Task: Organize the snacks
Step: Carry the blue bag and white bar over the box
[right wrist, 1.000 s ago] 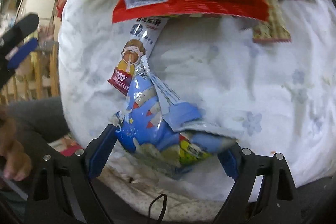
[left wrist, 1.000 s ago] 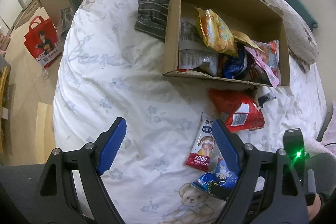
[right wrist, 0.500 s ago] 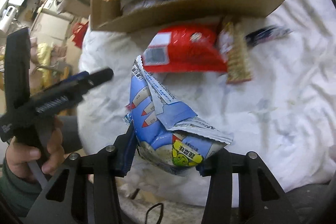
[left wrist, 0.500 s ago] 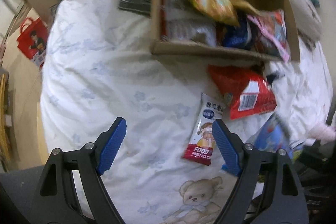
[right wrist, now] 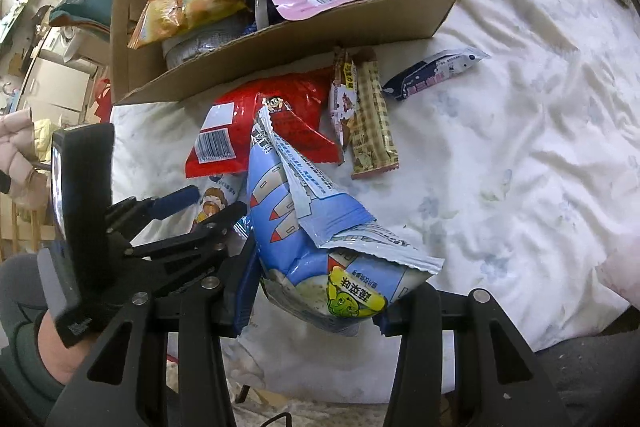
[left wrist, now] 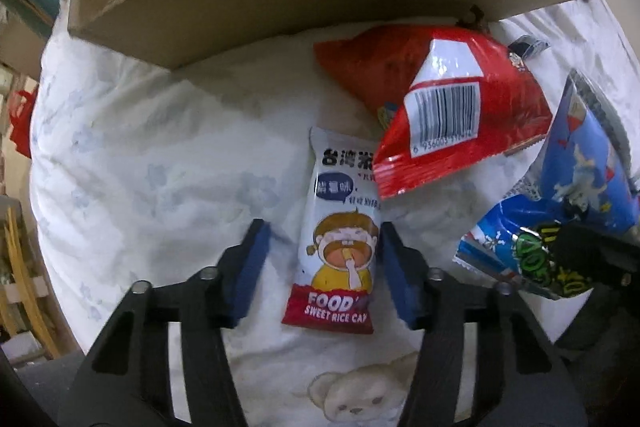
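Observation:
My left gripper points down at the bed, and its jaws are closing around a white "sweet rice cake" packet. The right pad touches the packet's edge, while the left pad stands a little off it. A red snack bag overlaps the packet's top corner. My right gripper is shut on a blue snack bag and holds it above the sheet. That blue snack bag also shows at the right of the left wrist view. Behind them stands an open cardboard box full of snacks.
Two brown checked bars and a dark blue packet lie on the white sheet right of the red bag. The left gripper and a hand holding it are at the left. Furniture stands beyond the bed's left edge.
The left gripper came down over the rice cake packet and its jaws narrowed around it. The right gripper shut on the blue bag and lifted it off the bed.

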`<action>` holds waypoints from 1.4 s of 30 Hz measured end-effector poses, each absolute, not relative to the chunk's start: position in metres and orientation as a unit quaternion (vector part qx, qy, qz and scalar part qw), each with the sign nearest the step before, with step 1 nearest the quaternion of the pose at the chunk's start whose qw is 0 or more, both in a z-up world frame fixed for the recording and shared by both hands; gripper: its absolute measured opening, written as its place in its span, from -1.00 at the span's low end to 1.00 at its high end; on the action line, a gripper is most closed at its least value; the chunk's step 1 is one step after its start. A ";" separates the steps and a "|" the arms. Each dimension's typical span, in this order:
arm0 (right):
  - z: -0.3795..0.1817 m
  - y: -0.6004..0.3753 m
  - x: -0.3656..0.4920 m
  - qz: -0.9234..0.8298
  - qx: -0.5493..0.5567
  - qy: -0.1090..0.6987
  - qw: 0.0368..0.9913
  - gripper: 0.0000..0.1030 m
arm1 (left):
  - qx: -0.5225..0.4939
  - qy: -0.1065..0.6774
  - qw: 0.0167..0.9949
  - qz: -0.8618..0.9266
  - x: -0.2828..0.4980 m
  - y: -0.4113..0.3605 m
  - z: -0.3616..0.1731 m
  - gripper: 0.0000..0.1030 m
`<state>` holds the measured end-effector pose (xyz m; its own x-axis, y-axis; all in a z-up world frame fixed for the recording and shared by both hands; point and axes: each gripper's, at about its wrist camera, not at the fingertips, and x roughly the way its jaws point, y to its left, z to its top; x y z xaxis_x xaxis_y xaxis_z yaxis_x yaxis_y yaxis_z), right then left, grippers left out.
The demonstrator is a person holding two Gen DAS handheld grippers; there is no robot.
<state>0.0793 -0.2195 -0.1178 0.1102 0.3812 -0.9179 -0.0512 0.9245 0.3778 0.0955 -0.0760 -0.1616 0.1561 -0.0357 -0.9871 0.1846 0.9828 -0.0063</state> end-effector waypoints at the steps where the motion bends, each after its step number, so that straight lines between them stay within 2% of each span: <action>1: -0.118 -0.219 0.080 0.147 0.126 0.650 0.735 -0.07 | 0.061 0.642 0.761 -0.074 0.095 -0.077 -0.160 -0.46; 15: -0.112 -0.209 0.077 0.168 0.124 0.645 0.735 -0.07 | 0.018 0.647 0.761 -0.034 0.075 -0.045 -0.146 -0.46; 26: -0.092 -0.199 0.067 0.230 0.141 0.627 0.731 -0.07 | -0.017 0.620 0.784 0.029 0.062 -0.010 -0.117 -0.46; 36: -0.029 -0.217 0.064 0.301 0.214 0.497 0.785 -0.07 | -0.052 0.551 0.831 0.065 0.064 0.013 -0.060 -0.46; 42: -0.018 -0.238 0.079 0.278 0.254 0.468 0.800 -0.07 | -0.051 0.521 0.850 0.057 0.085 0.013 -0.028 -0.46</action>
